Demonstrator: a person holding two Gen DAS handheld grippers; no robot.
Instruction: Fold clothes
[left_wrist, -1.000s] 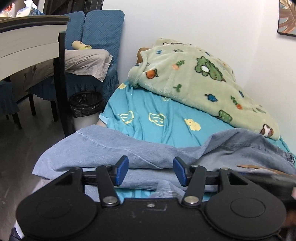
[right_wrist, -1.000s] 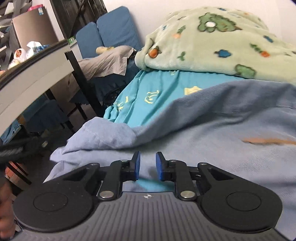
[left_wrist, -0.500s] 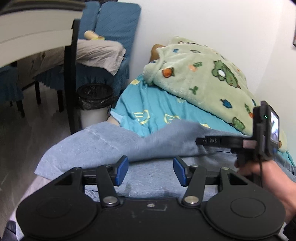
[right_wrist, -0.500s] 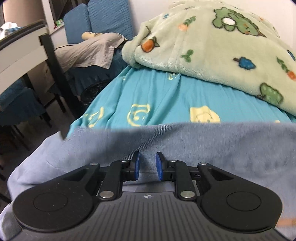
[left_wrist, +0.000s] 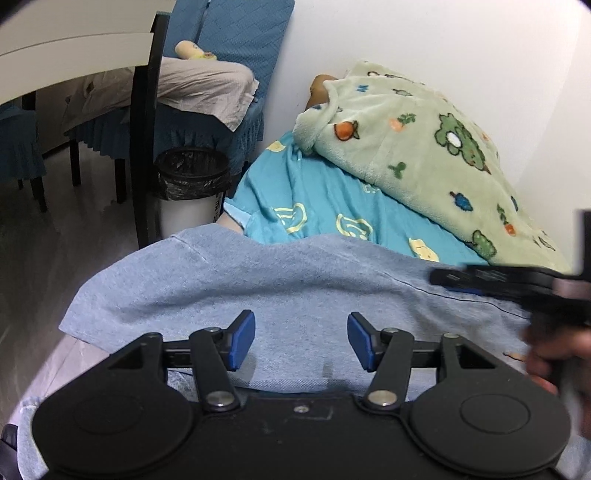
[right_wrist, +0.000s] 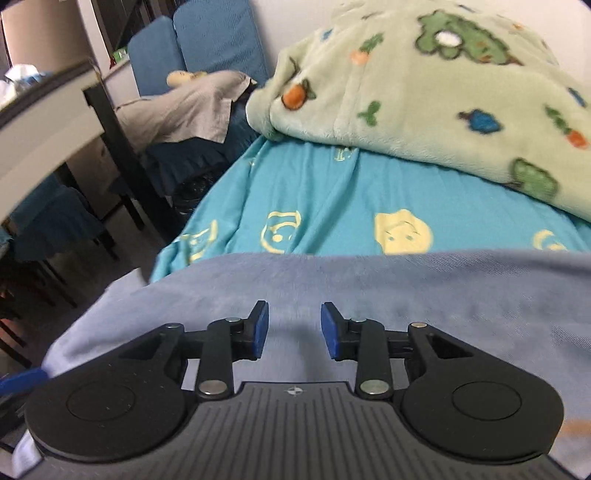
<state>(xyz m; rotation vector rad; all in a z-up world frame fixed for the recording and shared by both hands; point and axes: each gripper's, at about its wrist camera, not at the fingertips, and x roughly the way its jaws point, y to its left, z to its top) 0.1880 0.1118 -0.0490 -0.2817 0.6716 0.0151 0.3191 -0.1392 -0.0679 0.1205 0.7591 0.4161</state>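
Two views. Left wrist: left gripper (left_wrist: 301, 339) agape, empty, above the garment (left_wrist: 295, 288) spread under and ahead of it. Right wrist: right gripper (right_wrist: 293, 330) jaws just opening, nothing between; garment beneath, sheet (right_wrist: 332, 206) beyond.

Both wrist views look down close over the bed (left_wrist: 317, 192), sharing the blanket (right_wrist: 424, 85)

White wall (left_wrist: 424, 48) ahead of gripper. Bed with turquoise sheet (left_wrist: 314, 199) and green fleece blanket (left_wrist: 424, 147) ahead-right. Ahead-left: blue-covered chairs (left_wrist: 236, 40), beige cloth (left_wrist: 199, 85) on the seat, bin with black liner (left_wrist: 190, 192), dark table leg (left_wrist: 144, 147), grey floor (left_wrist: 55, 251).
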